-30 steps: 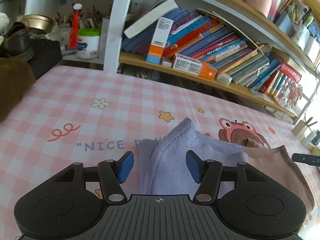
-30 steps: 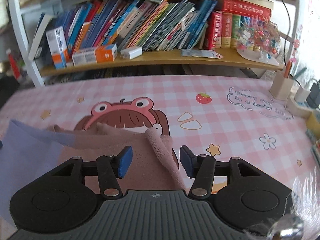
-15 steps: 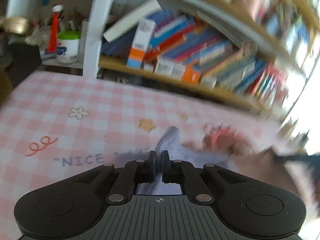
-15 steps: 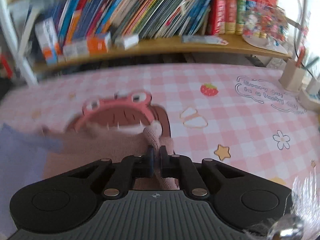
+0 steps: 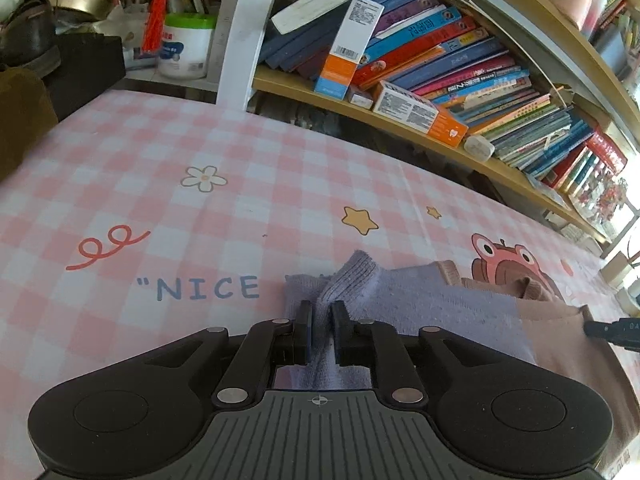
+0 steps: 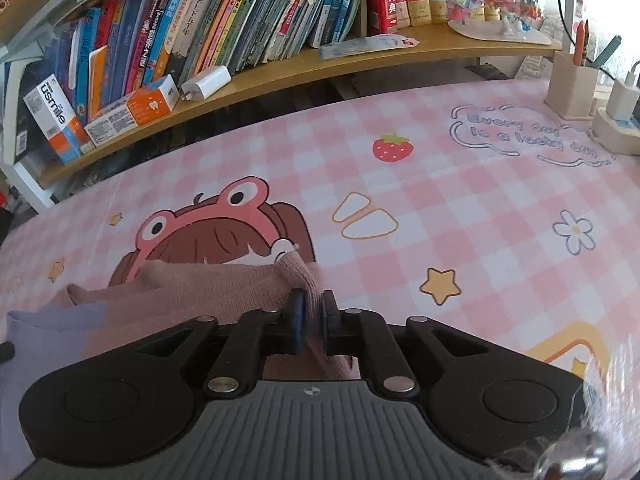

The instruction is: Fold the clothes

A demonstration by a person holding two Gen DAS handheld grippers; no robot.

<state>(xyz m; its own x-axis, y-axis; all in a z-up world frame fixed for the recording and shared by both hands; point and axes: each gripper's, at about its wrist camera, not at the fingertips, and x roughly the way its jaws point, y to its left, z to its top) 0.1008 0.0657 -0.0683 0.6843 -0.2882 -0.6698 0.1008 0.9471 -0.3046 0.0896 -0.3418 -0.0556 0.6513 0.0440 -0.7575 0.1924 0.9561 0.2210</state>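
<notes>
A: What's the room like?

B: A long wooden bookshelf point(image 6: 280, 68) runs along the far side, packed with leaning books point(image 5: 460, 60) and small boxes. At its right end stand a pen holder point(image 6: 570, 88) and a white plug adapter point(image 6: 622, 100). Far left, past a white post point(image 5: 244, 32), sit a white tub with a green lid point(image 5: 184, 46) and a red tassel point(image 5: 156, 12).

A: And the surface?

B: A table under a pink-and-white checked cloth point(image 6: 480, 200), printed with stars, flowers, a strawberry, the word "NICE" and a cartoon girl in a frog hat point(image 6: 208, 232).

A: Where are the clothes?

B: Near the front edge, over the lower part of that cartoon. It looks like one garment, lilac point(image 5: 440, 304) on the left and dusty pink point(image 6: 192, 292) on the right, though I can't tell if it's two pieces.

A: The grippers?

B: The left gripper point(image 5: 321, 320) is pinched together on a ribbed lilac cuff that sticks up past its fingers. The right gripper point(image 6: 311, 312) is clamped on a pink cuff at the garment's right end. The right gripper's tip shows at the right edge of the left view.
</notes>
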